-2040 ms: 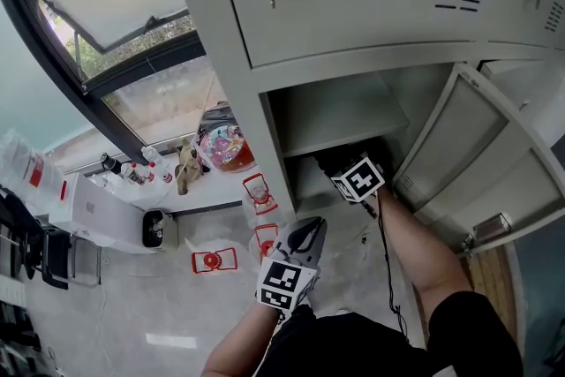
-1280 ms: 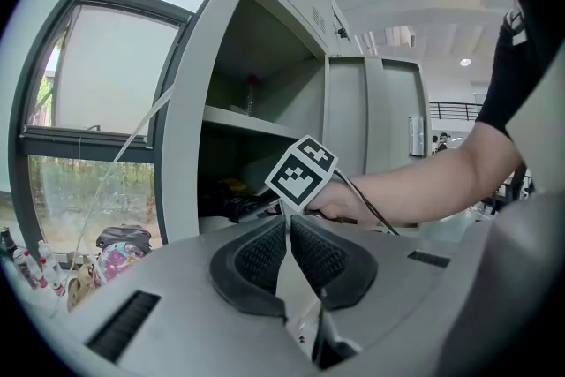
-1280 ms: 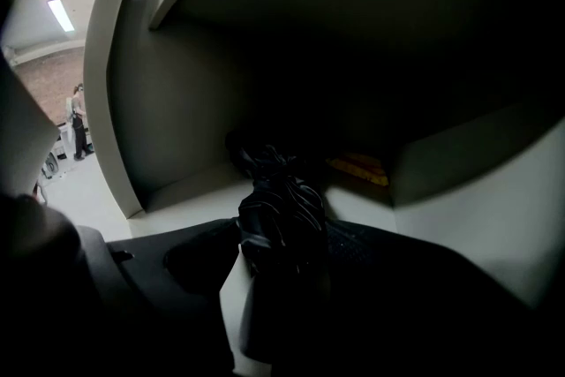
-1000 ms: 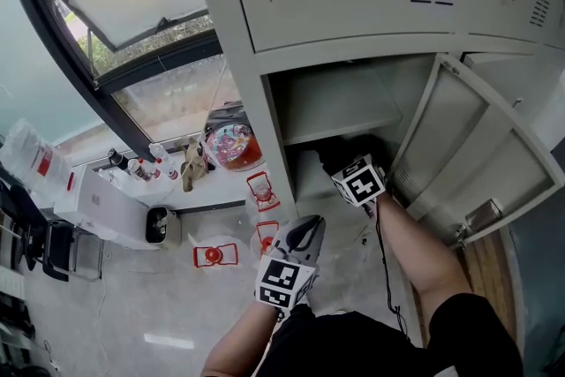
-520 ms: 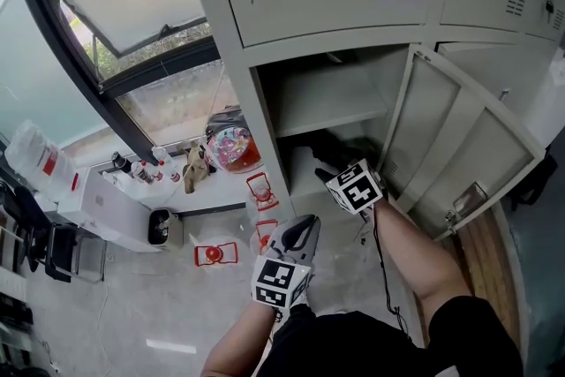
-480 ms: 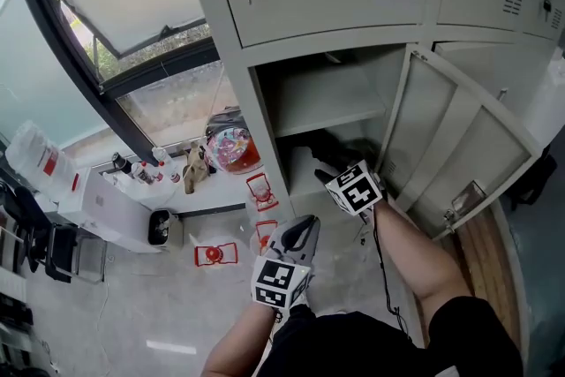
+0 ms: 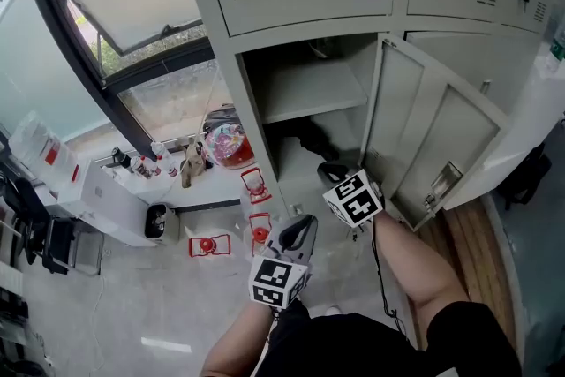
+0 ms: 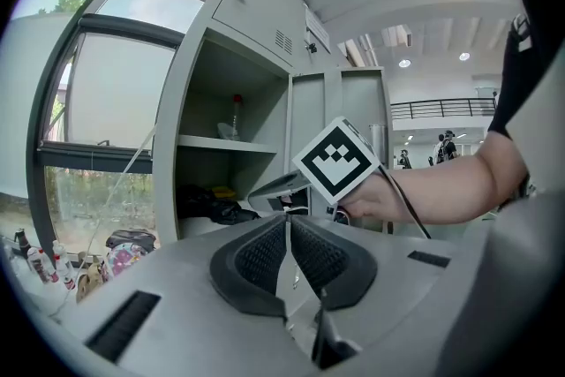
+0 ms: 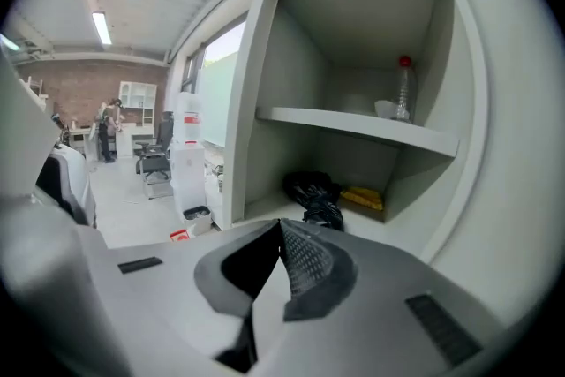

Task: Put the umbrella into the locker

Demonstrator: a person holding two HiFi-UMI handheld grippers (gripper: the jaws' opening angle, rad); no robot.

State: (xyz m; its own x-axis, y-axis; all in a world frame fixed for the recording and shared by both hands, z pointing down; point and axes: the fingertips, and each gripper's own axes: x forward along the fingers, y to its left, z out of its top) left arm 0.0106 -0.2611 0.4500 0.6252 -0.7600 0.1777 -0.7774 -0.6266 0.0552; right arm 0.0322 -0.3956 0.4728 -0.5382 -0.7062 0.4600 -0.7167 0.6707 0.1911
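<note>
1. Locker (image 7: 231,93): pale grey painted sheet steel, boxy, smooth. The lower compartment stands open. Judged step: the stowing looks done, and the hands are clear of the opening. The next move probably calls for swinging the door shut, pushing from its far right edge.
2. Locker door (image 7: 424,137): flat steel panel with folded stiffening ribs on the inner face, hinged at the right and swung wide towards the near right.
3. Shelf (image 7: 309,93): thin grey steel plate that splits the compartment into an upper and a lower bay.
4. Right gripper (image 9: 282,227): grey moulded body with black ribbed rubber pads. Its jaws have just been closing and now meet with nothing between them. It sits just outside the opening, near the door.
5. Left gripper (image 8: 288,222): same build, pads pressed together and empty, nearer the person and to the left.
6. Umbrella (image 9: 316,194): black, folded, with soft crumpled fabric. It lies on the floor of the lower bay, under the shelf.
7. Bottle (image 9: 403,88): clear plastic with a red cap, upright on the shelf at the far right.
8. Yellow item (image 9: 362,199): flat and small, just right of the umbrella. Its kind cannot be told.
</note>
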